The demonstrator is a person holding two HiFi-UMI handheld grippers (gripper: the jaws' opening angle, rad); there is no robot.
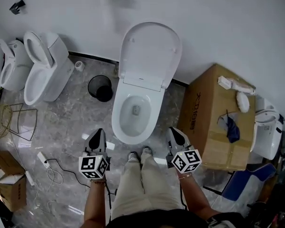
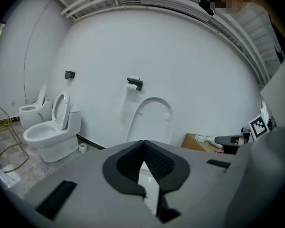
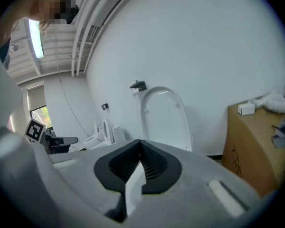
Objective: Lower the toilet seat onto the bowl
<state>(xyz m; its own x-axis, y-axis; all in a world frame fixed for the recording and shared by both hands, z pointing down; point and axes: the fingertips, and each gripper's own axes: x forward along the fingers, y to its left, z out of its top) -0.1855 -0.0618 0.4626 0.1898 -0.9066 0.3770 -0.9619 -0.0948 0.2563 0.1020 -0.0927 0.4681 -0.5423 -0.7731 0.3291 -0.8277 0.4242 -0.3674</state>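
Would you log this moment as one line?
toilet seat: raised | bowl: uncovered | left gripper: shut, empty | right gripper: shut, empty

The right gripper has its jaws pressed together, with nothing between them. Beyond them the seat stands upright against the white wall, with a box to its right.

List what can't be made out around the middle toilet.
Toilet bowl: gripper views, mostly hidden behind the left gripper and right gripper.
Raised seat: head view, seat and lid too alike to separate.
Cardboard box print: head view, too small to read.
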